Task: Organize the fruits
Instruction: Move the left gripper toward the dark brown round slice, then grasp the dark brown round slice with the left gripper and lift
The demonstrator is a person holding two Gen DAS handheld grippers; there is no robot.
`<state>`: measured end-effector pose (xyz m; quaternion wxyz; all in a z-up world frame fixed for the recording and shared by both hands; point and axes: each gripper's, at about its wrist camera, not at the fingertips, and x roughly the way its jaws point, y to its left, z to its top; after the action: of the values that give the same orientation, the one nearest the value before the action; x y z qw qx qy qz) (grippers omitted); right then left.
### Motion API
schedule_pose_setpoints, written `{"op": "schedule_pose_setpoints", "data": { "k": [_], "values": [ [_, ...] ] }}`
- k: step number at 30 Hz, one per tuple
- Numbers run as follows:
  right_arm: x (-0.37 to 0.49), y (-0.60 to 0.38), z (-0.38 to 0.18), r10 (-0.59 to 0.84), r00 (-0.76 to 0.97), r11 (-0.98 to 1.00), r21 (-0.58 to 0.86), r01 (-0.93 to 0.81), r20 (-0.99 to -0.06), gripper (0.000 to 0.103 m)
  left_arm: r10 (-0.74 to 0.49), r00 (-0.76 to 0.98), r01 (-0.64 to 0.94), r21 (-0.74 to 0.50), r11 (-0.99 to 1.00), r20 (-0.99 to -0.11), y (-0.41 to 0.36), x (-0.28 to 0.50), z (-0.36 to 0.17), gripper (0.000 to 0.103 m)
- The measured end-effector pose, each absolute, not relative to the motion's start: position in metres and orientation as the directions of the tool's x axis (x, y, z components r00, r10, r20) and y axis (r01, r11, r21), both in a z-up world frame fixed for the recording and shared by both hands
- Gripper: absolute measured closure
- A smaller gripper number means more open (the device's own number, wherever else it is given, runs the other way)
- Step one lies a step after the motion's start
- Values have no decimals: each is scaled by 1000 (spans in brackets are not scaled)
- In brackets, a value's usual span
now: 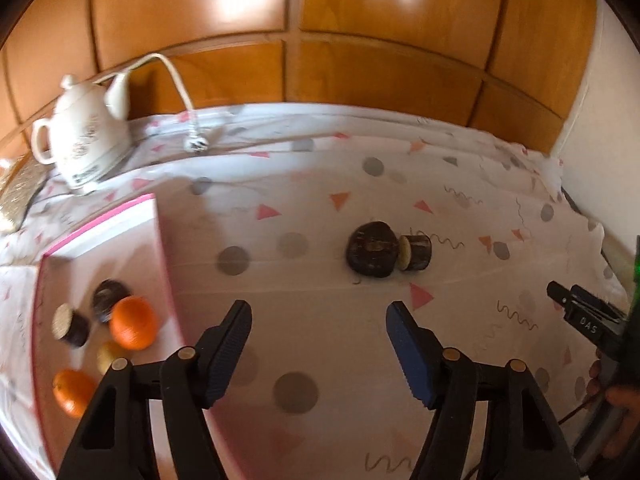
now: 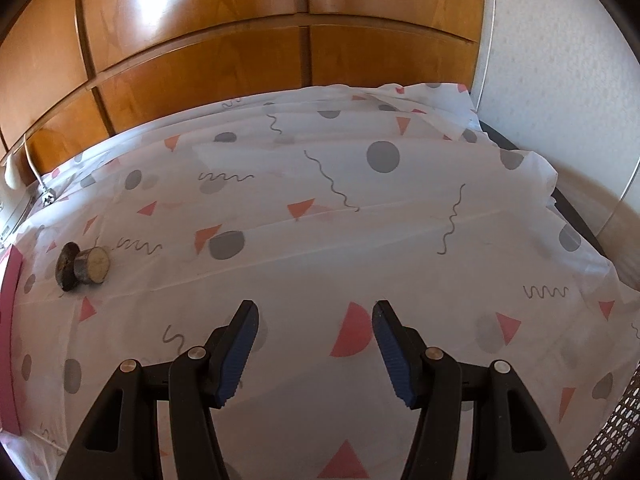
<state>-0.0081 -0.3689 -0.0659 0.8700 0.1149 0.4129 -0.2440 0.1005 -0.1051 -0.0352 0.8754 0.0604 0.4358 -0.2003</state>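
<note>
While both sets of tongs, left tongs [image 1: 319, 354] and right tongs [image 2: 315, 354], gape wide and empty over the filmy patterned cloth [image 2: 320, 216], sorting is mid-way: ahead of the left pair lies the dark wrinkled halved fruit [image 1: 388, 250], needing a soft pinch; glossy oranges [image 1: 134, 322] fill the pink-rimmed tray [image 1: 100, 220] leftward.

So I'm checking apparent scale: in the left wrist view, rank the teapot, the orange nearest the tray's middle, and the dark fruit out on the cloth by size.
1. teapot, clearly largest.
2. dark fruit and orange: they look alike in size, and the orange is nearer the camera, so unranked.
</note>
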Motion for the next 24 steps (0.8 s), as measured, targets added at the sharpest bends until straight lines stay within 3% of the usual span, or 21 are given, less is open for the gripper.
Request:
{"op": "schedule_pose_setpoints", "data": {
  "k": [20, 22, 23, 24],
  "values": [
    [-10, -401, -70, -338, 512, 823, 15, 567, -789, 43, -318, 407, 495, -86, 865, -856, -169, 170, -86, 32],
    [-10, -402, -71, -339, 508, 822, 15, 570, -792, 43, -324, 406, 501, -88, 861, -855, -173, 172, -87, 37],
    [-11, -402, -72, -341, 505, 820, 12, 572, -793, 43, -340, 403, 511, -100, 854, -850, -174, 172, -87, 51],
    [-11, -403, -73, -343, 503, 819, 10, 574, -793, 43, -345, 400, 515, -103, 851, -849, -175, 172, -86, 56]
  ]
}}
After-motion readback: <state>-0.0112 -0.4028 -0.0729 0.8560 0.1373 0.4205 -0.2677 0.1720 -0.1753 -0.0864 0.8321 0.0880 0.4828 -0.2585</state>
